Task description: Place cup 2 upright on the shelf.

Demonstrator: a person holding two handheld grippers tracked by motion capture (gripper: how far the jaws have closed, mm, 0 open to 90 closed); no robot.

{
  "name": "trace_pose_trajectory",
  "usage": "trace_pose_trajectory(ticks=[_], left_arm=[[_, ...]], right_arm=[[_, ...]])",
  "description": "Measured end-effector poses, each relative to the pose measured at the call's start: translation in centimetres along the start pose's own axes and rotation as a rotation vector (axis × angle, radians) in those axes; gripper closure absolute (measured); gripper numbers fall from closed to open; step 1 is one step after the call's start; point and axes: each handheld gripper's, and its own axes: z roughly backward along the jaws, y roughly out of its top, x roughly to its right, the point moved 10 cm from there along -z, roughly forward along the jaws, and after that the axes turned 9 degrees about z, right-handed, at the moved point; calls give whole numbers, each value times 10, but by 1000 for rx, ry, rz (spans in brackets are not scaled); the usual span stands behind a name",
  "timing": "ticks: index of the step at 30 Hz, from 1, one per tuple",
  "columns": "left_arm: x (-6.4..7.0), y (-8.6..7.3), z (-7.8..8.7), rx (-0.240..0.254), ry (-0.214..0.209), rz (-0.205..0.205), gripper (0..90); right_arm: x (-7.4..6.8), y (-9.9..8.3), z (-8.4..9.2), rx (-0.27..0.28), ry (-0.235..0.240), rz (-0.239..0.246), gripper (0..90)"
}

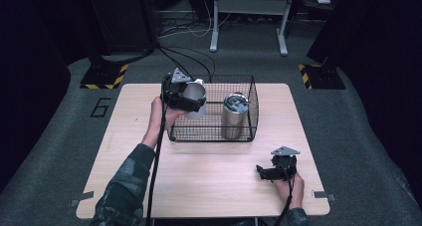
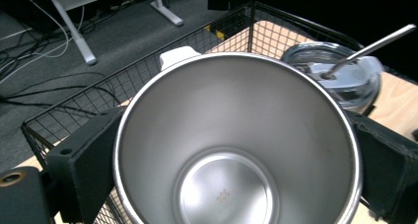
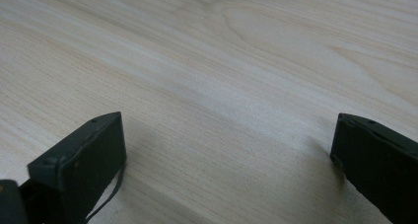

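Dim room, wooden table (image 1: 209, 181) | left gripper (image 2: 231, 150) clamps steel cup (image 2: 236, 140), mouth up, over basket (image 1: 251, 94) left end, lidded tumbler (image 1: 235, 114) at right end | right gripper (image 3: 226, 150) wide open, empty, in front of basket.

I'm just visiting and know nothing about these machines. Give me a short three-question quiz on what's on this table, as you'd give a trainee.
1. True or false: the left gripper holds an open steel cup by its sides at the wire basket.
2. What sticks out of the lid of the tumbler standing in the basket?
A. a spoon
B. a metal straw
C. nothing
3. Fill in: the right gripper rests low over the bare wooden table with its jaws ____.

Key
1. True: a jaw sits on each side of the cup.
2. B, a metal straw.
3. open, with nothing between them.
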Motion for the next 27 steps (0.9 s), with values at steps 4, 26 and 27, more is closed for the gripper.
trace_pose_trajectory(ticks=[4,26,27], left_arm=[[-4,0,-9,-15,8,-1,62],[-14,-24,-55,-96,3,30,62],[-14,-26,-57,-103,2,27,62]], right_arm=[[0,0,0,-1,-4,-6,0],[0,0,0,-2,-2,-1,0],[0,0,0,-2,-3,-3,0]])
